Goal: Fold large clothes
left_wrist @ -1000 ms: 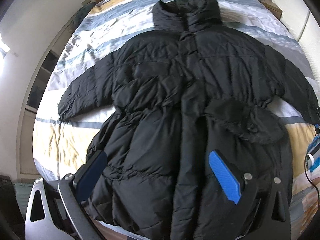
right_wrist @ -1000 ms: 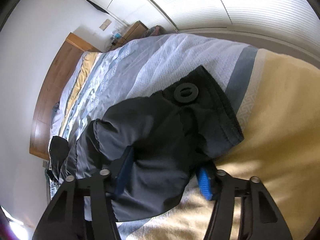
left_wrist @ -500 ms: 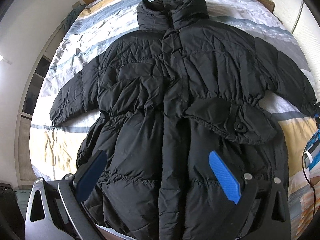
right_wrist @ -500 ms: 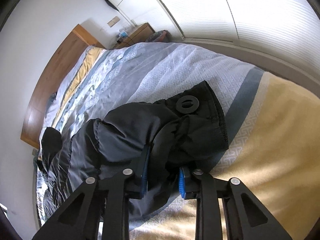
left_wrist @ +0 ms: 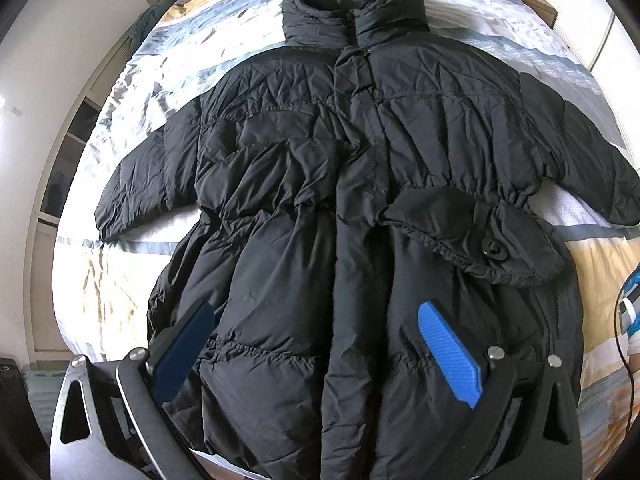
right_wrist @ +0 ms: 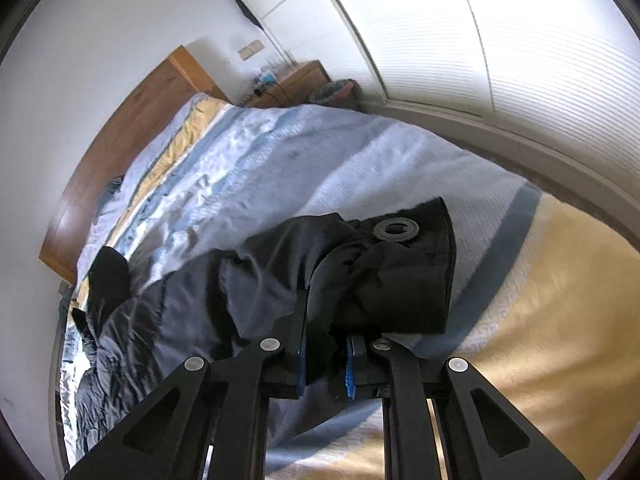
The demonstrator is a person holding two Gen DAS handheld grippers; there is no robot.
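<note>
A large black puffer coat (left_wrist: 340, 200) lies face up and spread out on the striped bed (left_wrist: 120, 280), collar at the far end. My left gripper (left_wrist: 316, 356) is open, hovering above the coat's lower hem, empty. In the right wrist view my right gripper (right_wrist: 325, 354) is shut on the coat's right sleeve (right_wrist: 372, 276) near the cuff, which carries a round black button (right_wrist: 396, 230). The sleeve is bunched between the blue pads (right_wrist: 349, 372) and held slightly off the bed.
A wooden headboard (right_wrist: 120, 148) and a nightstand (right_wrist: 296, 80) stand at the far end of the bed. White wardrobe doors (right_wrist: 520, 40) run along the right side. A shelf unit (left_wrist: 68, 168) stands left of the bed.
My right gripper closed on the sleeve cuff and lifted it a little. My left gripper stayed open and drifted slightly over the coat's hem.
</note>
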